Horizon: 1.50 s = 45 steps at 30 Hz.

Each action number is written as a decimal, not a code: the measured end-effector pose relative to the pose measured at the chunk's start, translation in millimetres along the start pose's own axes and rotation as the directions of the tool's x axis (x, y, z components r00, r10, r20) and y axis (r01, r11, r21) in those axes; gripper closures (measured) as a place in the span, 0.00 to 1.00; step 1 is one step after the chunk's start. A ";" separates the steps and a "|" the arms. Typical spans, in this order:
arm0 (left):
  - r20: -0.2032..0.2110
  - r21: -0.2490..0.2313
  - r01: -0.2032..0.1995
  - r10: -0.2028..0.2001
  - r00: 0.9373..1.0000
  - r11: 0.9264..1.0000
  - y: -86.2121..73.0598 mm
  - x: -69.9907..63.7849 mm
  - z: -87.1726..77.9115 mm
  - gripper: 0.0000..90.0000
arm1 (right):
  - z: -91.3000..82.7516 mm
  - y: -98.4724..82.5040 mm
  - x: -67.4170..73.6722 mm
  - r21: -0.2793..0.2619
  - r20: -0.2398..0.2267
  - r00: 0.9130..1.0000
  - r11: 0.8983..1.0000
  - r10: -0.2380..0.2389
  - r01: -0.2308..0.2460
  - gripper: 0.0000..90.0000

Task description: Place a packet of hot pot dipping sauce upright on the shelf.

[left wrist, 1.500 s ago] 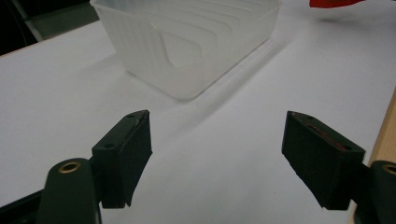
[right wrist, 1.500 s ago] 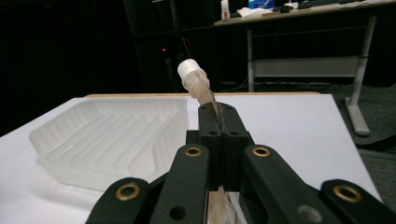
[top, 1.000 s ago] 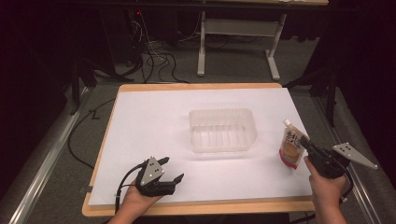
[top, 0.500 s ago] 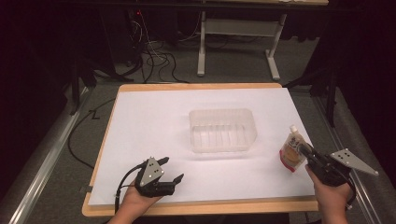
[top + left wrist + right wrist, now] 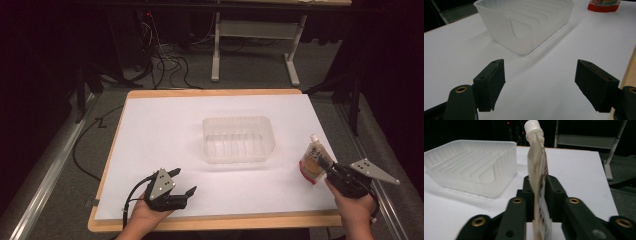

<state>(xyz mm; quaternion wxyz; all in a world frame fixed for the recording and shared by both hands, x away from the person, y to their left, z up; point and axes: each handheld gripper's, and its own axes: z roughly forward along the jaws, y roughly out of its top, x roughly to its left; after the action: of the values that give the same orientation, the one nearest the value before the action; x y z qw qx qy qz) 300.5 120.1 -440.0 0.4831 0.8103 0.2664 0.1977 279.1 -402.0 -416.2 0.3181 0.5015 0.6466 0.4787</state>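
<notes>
A translucent plastic tub (image 5: pixel 239 139) stands empty in the middle of the white sheet (image 5: pixel 165 135). At the right edge my right gripper (image 5: pixel 326 165) is shut on a spouted pouch (image 5: pixel 312 163) with a white cap and a red base, held upright. In the right gripper view the pouch (image 5: pixel 538 175) is pinched edge-on between the jaws of the right gripper (image 5: pixel 539 187), with the tub (image 5: pixel 471 165) to its left. My left gripper (image 5: pixel 182 182) rests near the front left, open with nothing between its jaws. The left gripper view has its gripper (image 5: pixel 540 83) facing the tub (image 5: pixel 524 23) and the pouch base (image 5: pixel 603 5).
The wooden table edge (image 5: pixel 215 221) borders the sheet at the front. Behind the table stand a metal table frame (image 5: pixel 255 45) and floor cables (image 5: pixel 165 60). A rail (image 5: pixel 45 165) runs along the left side.
My right gripper has drawn the pouch slightly back toward the front right of the table. The left gripper has stayed put and open.
</notes>
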 end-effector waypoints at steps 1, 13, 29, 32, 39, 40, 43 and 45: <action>0.002 0.000 0.000 0.000 1.000 1.000 0.0 0.0 0.1 0.28 | -0.8 0.3 -0.2 -0.003 0.003 1.000 1.000 0.005 -0.005 0.96; -0.002 0.000 -0.003 0.003 1.000 1.000 -0.7 1.3 -0.3 0.28 | -3.7 11.2 11.7 -0.057 -0.003 0.997 0.995 0.078 -0.078 1.00; -0.019 -0.039 0.002 -0.002 1.000 0.999 -1.5 3.7 -4.5 0.28 | 3.5 57.2 41.8 -0.133 -0.016 0.989 0.980 0.145 -0.146 1.00; -0.023 -0.045 0.001 -0.002 1.000 0.999 -1.1 4.1 -5.9 0.28 | 6.6 67.6 46.0 -0.147 -0.027 0.988 0.977 0.152 -0.154 1.00; -0.023 -0.044 -0.001 0.000 1.000 0.999 -1.1 3.9 -5.8 0.28 | 14.2 88.0 57.2 -0.171 -0.055 0.987 0.973 0.150 -0.158 1.00; -0.023 -0.044 -0.001 0.000 1.000 0.999 -1.1 3.9 -5.8 0.28 | 14.2 88.0 57.2 -0.171 -0.055 0.987 0.973 0.150 -0.158 1.00; -0.026 -0.045 -0.002 0.001 1.000 0.999 -1.1 3.8 -6.2 0.28 | 21.1 95.3 64.4 -0.171 -0.064 0.988 0.974 0.142 -0.151 1.00; -0.026 -0.046 -0.001 0.000 1.000 0.999 -1.0 4.0 -6.4 0.28 | 25.4 97.7 67.5 -0.169 -0.070 0.987 0.973 0.145 -0.155 1.00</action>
<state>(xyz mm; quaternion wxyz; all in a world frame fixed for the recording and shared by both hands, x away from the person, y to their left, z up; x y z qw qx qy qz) 299.7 127.3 -437.8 0.4981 0.7964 0.2677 0.2146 315.4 -326.2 -328.5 0.3051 0.5051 0.5715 0.5703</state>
